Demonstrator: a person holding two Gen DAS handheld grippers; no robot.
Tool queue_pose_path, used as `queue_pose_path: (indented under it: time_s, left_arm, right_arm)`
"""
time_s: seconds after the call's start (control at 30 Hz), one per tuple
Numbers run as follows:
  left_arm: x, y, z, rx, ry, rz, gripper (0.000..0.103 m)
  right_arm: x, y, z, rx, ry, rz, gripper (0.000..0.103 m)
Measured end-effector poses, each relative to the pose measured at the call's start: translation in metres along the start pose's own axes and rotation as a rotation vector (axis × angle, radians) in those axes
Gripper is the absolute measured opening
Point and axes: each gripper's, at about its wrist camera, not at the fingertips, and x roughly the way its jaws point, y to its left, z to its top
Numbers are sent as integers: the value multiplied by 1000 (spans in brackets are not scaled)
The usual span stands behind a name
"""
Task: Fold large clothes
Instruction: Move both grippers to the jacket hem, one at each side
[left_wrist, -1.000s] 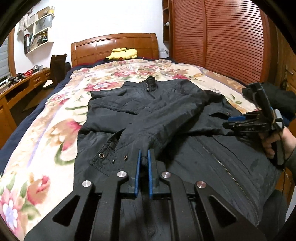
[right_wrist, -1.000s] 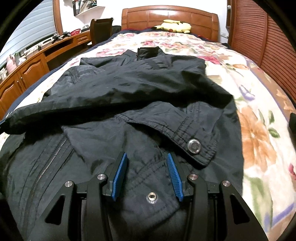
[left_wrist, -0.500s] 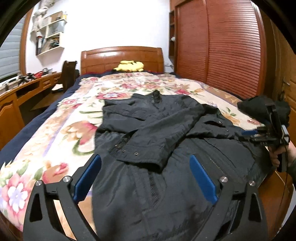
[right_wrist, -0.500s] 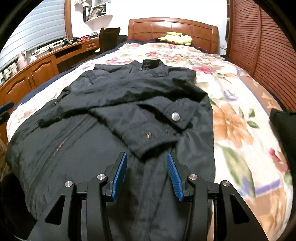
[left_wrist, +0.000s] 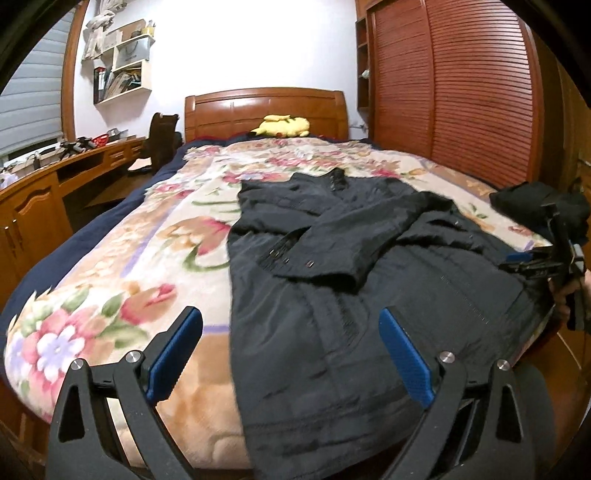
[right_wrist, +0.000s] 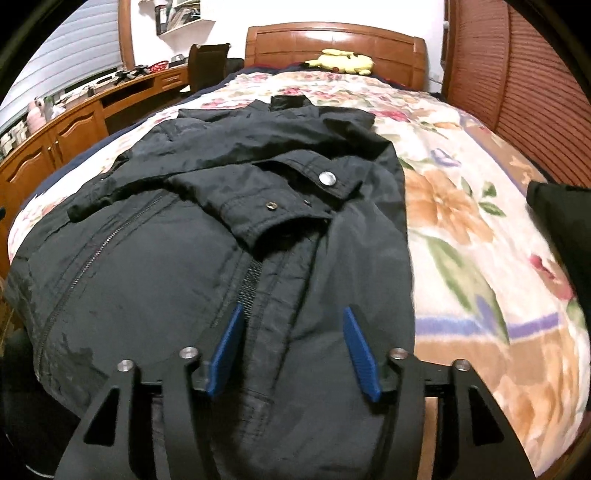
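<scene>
A large black jacket (left_wrist: 332, 280) lies flat on the flowered bedspread (left_wrist: 147, 266), collar toward the headboard, both sleeves folded across its chest. It also shows in the right wrist view (right_wrist: 207, 229), where a sleeve cuff (right_wrist: 280, 214) with metal snaps lies on top. My left gripper (left_wrist: 290, 354) is open wide and empty above the jacket's hem. My right gripper (right_wrist: 291, 347) is open and empty over the hem on the other side. The right gripper also shows at the right edge of the left wrist view (left_wrist: 539, 262), held by a hand.
A wooden headboard (left_wrist: 266, 110) with a yellow plush toy (left_wrist: 282, 125) stands at the far end. A wooden desk (left_wrist: 48, 192) and chair (left_wrist: 162, 140) run along the left. A slatted wardrobe (left_wrist: 461, 81) is on the right. Another dark garment (right_wrist: 561, 221) lies at the bed's right edge.
My left gripper let go of the sleeve, opened wide and pulled back toward the foot of the bed. My right gripper, open throughout, also drew back from the cuff to the hem.
</scene>
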Motion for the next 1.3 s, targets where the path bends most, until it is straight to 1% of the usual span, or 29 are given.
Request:
queue_pose_path:
  time_s: [0.13,0.3,0.5,0.6,0.63,0.7,0.73,0.8,0.93,1.0,1.07,1.13,1.3]
  left_arm:
    - [5,13,-17,-25,30,13,96]
    - [13,27,-35,-78,64,20,96]
    - [17,31,-44,-70,89,34,96]
    - [17,33,-45,-85,87,20,96]
    - [17,33,-45,-88,87,18,93]
    - [19,34,-45,-89,98,16,75]
    - [21,34,-46,-92,107,15,73]
    - [23,32,-48,-104,117,7,64]
    - [20,26,-51,-87,117,-10,63]
    - [19,24,-53,-86,126,-18,59]
    - [16,22,-55,-78,129,-23,57]
    - [14,21,-57,-73,133,-24,57]
    - [16,22,-58,-82,144,-27,57]
  right_arm:
    - [1,-6,-3,35,-10,21,69]
    - [-1,-1,-7,8,-24,-11,71]
    - [-13,-5,-6,20,-1,-6,71]
    - [-29,-4,-9,-15,-21,-37,71]
    - [-35,-5,-11,-24,-28,-44,71]
    - [-44,-10,-15,-20,-32,-35,71]
    - [-48,-13,-18,-16,-30,-34,71]
    - [-54,-19,-24,-14,-23,-38,71]
    - [-62,-30,-34,3,-15,-49,71]
    - [-63,-33,-38,7,-6,-46,71]
    - [-65,-31,-41,9,2,-36,71]
    - [-66,-25,-42,7,7,-21,69]
    - [-61,-15,-42,-25,28,9,69]
